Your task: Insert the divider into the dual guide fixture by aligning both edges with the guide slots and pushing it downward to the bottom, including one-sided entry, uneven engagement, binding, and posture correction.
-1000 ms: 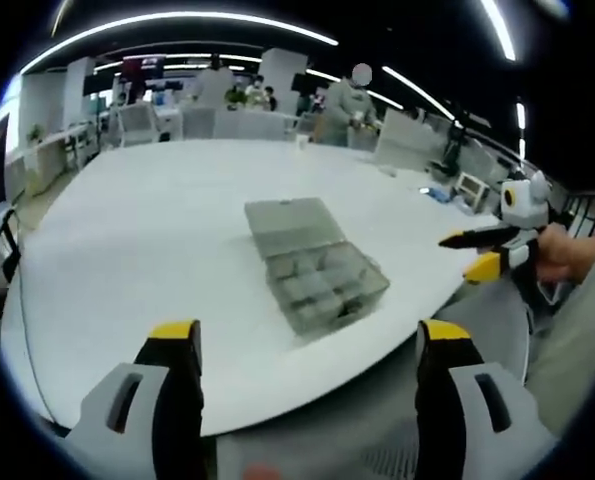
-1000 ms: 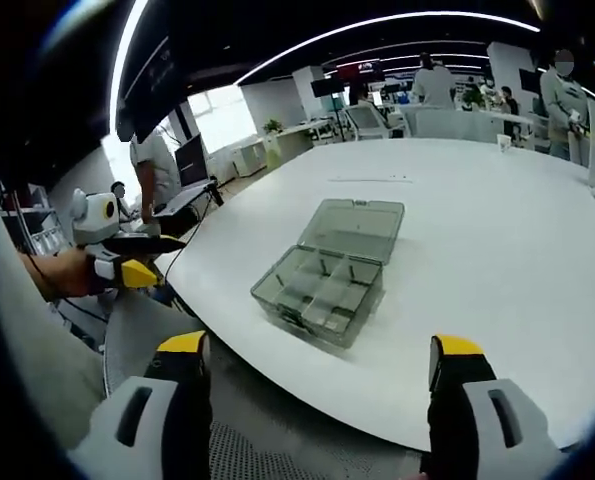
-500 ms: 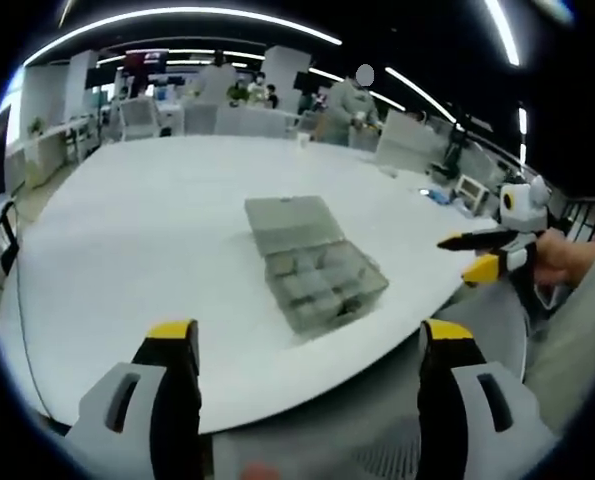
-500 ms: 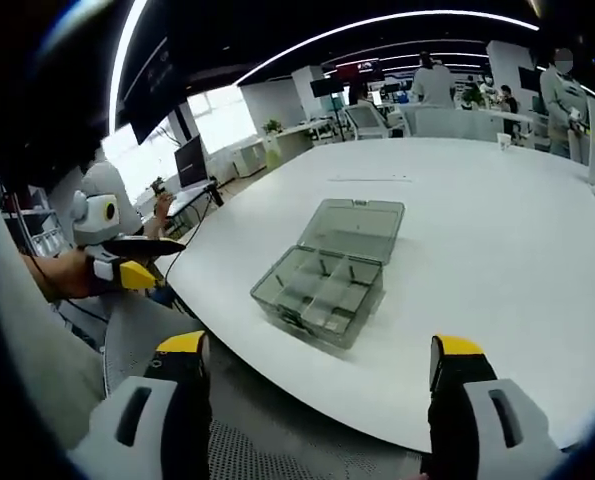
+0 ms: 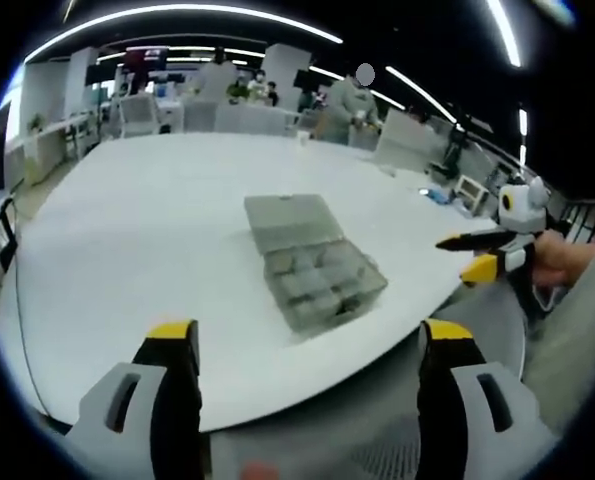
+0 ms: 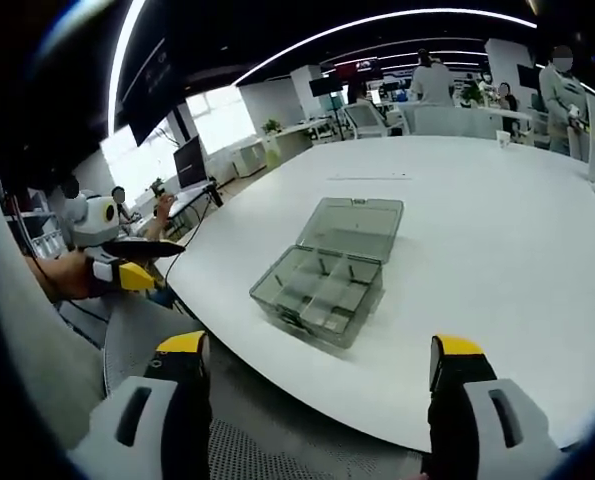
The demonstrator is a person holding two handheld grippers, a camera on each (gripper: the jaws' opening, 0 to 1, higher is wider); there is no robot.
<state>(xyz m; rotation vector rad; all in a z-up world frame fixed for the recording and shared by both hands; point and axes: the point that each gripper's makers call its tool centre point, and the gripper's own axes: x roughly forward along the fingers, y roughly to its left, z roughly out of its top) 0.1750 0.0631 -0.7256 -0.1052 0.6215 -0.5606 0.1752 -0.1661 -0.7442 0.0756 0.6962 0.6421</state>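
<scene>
- So, both grippers sit back off the near rim of the round white table (image 5: pixel 127 250), nothing picked up yet.
- Left gripper (image 5: pixel 307 345): jaws spread wide, nothing between them. Right gripper (image 6: pixel 317 360): same deal, wide apart and empty.
- The clear compartment box (image 5: pixel 312 265) (I'm guessing that's the guide fixture) lies dead ahead at 12 o'clock from the left gripper, and around 12 o'clock from the right gripper (image 6: pixel 327 280) too. Neither one is obviously nearer; both are well apart from it.
- Its long axis runs from about 11 to 5 o'clock in the left gripper view, from 1 to 7 o'clock in the right gripper view.
- Looks like smoky see-through plastic, lid (image 6: pixel 355 228) flipped flat on the far side, tray split into small cells by thin walls.
- Can't tell which piece is the loose divider from here, too small.
- My guess: the next move is reaching forward over the rim toward the tray.
</scene>
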